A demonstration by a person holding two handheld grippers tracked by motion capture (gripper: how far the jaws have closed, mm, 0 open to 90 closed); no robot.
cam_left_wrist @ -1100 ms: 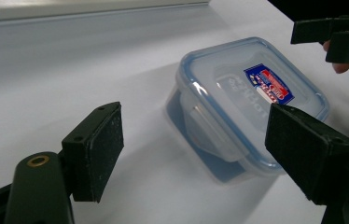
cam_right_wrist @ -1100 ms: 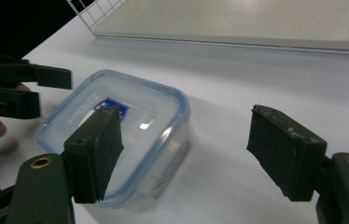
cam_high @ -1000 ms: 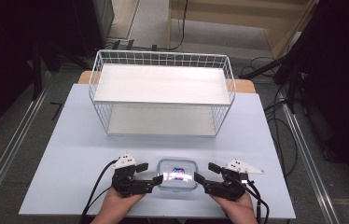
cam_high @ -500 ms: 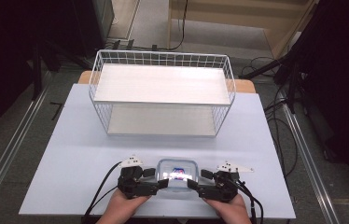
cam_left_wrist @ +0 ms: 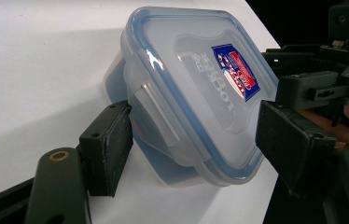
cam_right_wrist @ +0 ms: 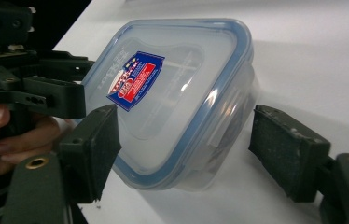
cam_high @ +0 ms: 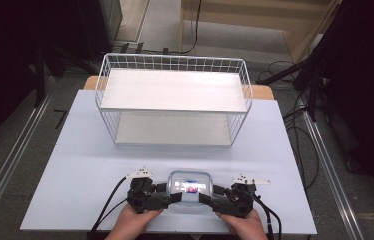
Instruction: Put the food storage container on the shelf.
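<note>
A clear plastic container (cam_high: 189, 186) with a blue-sealed snap lid and a red-and-blue label sits at the near edge of the desk (cam_high: 75, 150), directly in front of the person and well apart from the white wire shelf rack (cam_high: 175, 102) standing further back. The left tool (cam_high: 171, 198) and the right tool (cam_high: 206, 198) approach it from opposite short ends, one hand behind each. In the left gripper view the container (cam_left_wrist: 196, 93) lies between the two black pads (cam_left_wrist: 109, 147); the nearer pad stands just beside the side latch, the other still clear of the lid edge. The right gripper view shows the same arrangement mirrored: container (cam_right_wrist: 177, 93) between the pads (cam_right_wrist: 95, 144), with daylight visible on the far side. Both tools have just been closing, with the container's ends between their jaws, but neither appears clamped; I judge them apart, bracketing rather than gripping. The symmetrical approach suggests a two-handed action: either a level lift toward the rack, or work on the end latches to release the lid. The near-edge position keeps the container within easy reach of both hands. Risk noted: smooth, rounded walls may slip if the pads seat unevenly.
</note>
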